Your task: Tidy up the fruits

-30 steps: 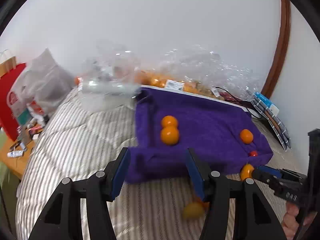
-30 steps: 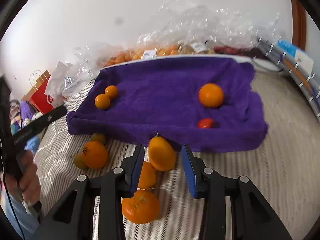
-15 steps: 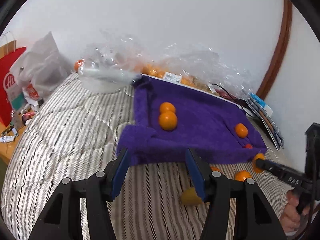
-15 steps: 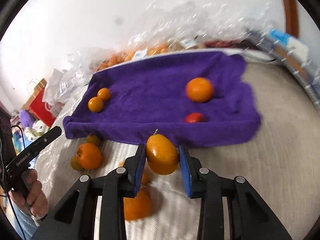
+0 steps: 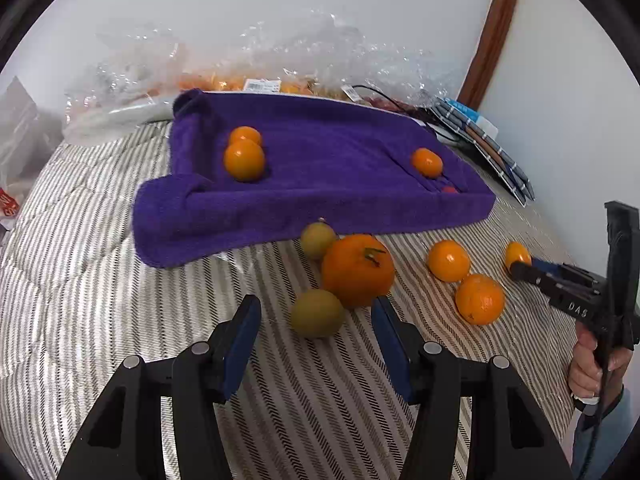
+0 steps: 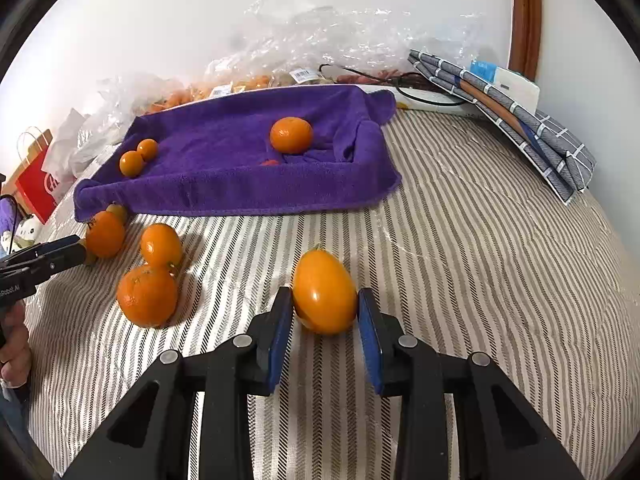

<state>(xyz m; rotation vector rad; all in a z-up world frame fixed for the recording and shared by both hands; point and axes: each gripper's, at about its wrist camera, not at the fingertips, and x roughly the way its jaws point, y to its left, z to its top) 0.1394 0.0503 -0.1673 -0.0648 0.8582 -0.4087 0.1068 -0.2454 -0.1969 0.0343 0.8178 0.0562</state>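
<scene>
My right gripper [image 6: 325, 312] is shut on an oval orange fruit [image 6: 324, 291], held just above the striped bed cover. It also shows at the right in the left wrist view [image 5: 520, 266]. My left gripper [image 5: 316, 320] is open, with a greenish-yellow fruit [image 5: 317, 313] between its fingertips and a large orange [image 5: 357, 270] just beyond. A purple towel tray [image 5: 360, 200] behind holds two small oranges [image 5: 244, 159], one orange [image 5: 427, 162] and a small red fruit [image 5: 449, 189]. Loose oranges [image 6: 147, 295] lie in front of the tray.
Clear plastic bags of fruit [image 5: 280, 60] lie behind the tray against the wall. Folded grey checked cloths [image 6: 520, 120] sit at the back right. A red paper bag [image 6: 36, 184] stands off the bed's left side. A second greenish fruit [image 5: 318, 239] rests against the towel's front edge.
My right gripper has pulled back from the tray with the oval fruit in it. My left gripper has swung right and down toward the loose fruits in front of the towel.
</scene>
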